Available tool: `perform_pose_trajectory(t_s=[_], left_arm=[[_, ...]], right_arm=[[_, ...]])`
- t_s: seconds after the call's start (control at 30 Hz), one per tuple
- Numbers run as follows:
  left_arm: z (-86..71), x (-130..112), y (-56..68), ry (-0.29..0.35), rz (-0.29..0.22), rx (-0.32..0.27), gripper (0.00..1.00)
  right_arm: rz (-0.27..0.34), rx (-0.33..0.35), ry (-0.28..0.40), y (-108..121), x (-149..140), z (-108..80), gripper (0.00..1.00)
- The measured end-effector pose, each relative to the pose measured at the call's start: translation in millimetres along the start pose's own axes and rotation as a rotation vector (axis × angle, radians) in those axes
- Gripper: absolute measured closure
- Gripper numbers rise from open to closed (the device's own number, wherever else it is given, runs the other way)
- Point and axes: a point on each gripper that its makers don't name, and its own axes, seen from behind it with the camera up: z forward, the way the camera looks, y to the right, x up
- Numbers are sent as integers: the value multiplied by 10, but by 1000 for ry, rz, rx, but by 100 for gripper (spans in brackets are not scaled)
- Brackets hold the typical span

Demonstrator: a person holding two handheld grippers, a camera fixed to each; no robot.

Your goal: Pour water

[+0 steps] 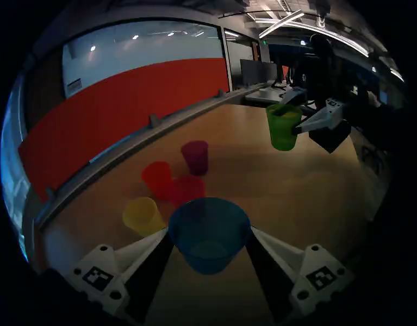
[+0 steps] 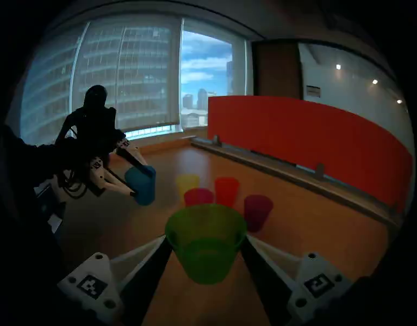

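A blue cup [image 1: 209, 234] is held upright above the wooden table, my left gripper [image 1: 208, 242] shut on its sides. A green cup [image 2: 206, 242] sits upright in my right gripper [image 2: 206, 247], which is shut on it. In the left gripper view the green cup [image 1: 282, 126] hangs far right above the table, clamped by the right gripper [image 1: 303, 126]. In the right gripper view the blue cup [image 2: 141, 185] is at the left, held by the left gripper [image 2: 133, 182]. I cannot tell whether either cup holds water.
Yellow [image 1: 143, 215], red [image 1: 157, 179], pink [image 1: 187, 189] and purple [image 1: 195, 157] cups stand grouped on the wooden table [image 1: 295, 185]. A red partition wall [image 1: 126, 108] runs along the table's far edge. A person in dark clothing [image 2: 29, 163] holds the left gripper.
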Motion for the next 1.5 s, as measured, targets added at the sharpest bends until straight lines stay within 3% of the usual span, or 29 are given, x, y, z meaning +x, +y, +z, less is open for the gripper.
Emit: perform_pose_trajectory(t_s=[0.2, 0.6, 0.9, 1.5], left_arm=[[112, -174, 63, -56, 5, -38, 13], [307, -450, 29, -150, 31, -70, 12], [417, -508, 12, -173, 41, -86, 13], [457, -694, 6, -171, -17, -107, 12]], right_arm=[[19, 28, -66, -39, -215, 59, 11], [19, 52, -196, -41, -537, 159, 11], [8, 51, -227, -17, -621, 241, 11], [11, 50, -245, 7, -726, 333, 11]])
